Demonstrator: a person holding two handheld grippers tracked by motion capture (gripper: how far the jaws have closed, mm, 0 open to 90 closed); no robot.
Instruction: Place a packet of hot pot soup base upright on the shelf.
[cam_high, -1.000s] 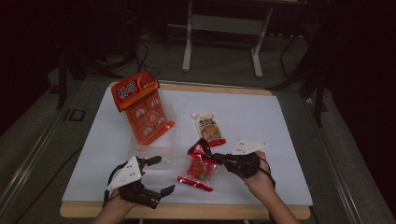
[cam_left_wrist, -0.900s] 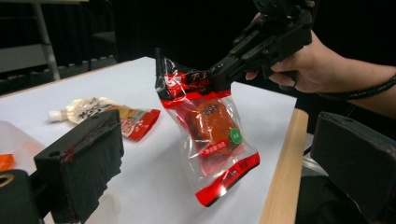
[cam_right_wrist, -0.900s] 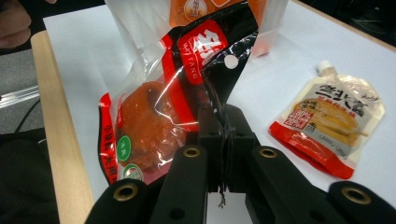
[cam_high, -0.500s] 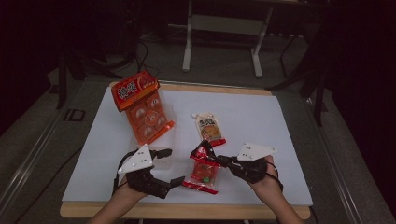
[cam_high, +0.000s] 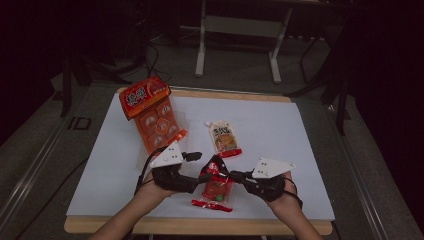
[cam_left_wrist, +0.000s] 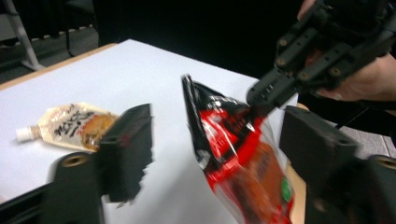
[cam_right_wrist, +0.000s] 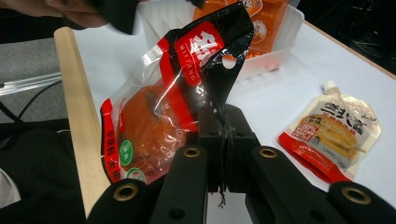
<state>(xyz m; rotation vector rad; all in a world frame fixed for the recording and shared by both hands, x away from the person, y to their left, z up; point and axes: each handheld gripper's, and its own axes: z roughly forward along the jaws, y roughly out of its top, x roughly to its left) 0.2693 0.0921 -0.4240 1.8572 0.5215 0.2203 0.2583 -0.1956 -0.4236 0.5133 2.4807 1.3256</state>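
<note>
So the red snack bag (cam_high: 215, 187) sits near the front edge of the table (cam_high: 300, 140), its bottom end down on the white surface and its black top corner lifted up. The right gripper (cam_high: 234, 176) has that top corner pinched tight, fingers pressed together with just the thin film between them. You really see that in the right gripper view, where the bag (cam_right_wrist: 173, 102) stands tilted right above the clamped fingers (cam_right_wrist: 212, 135) and the orange stuff inside shows through the clear window.

The left gripper (cam_high: 197, 167) comes in from the other side. Its fingers have just been closing, but they're spread and not pressing on anything. The left gripper view makes this clear: the bag (cam_left_wrist: 238, 158) hangs in the gap between the two black fingers (cam_left_wrist: 126, 149), not touching either, with the right gripper (cam_left_wrist: 261, 95) biting the edge from the upper right. From the high view alone I couldn't tell whether the left one has contact.

Farther out on the table a small pale pouch (cam_high: 223, 138) with a spout lies flat, well apart from the bag. At the back left an orange pack (cam_high: 152, 112) leans in a white tray (cam_right_wrist: 261, 56); that tray's ribbed wall is much easier to make out in the right gripper view.
</note>
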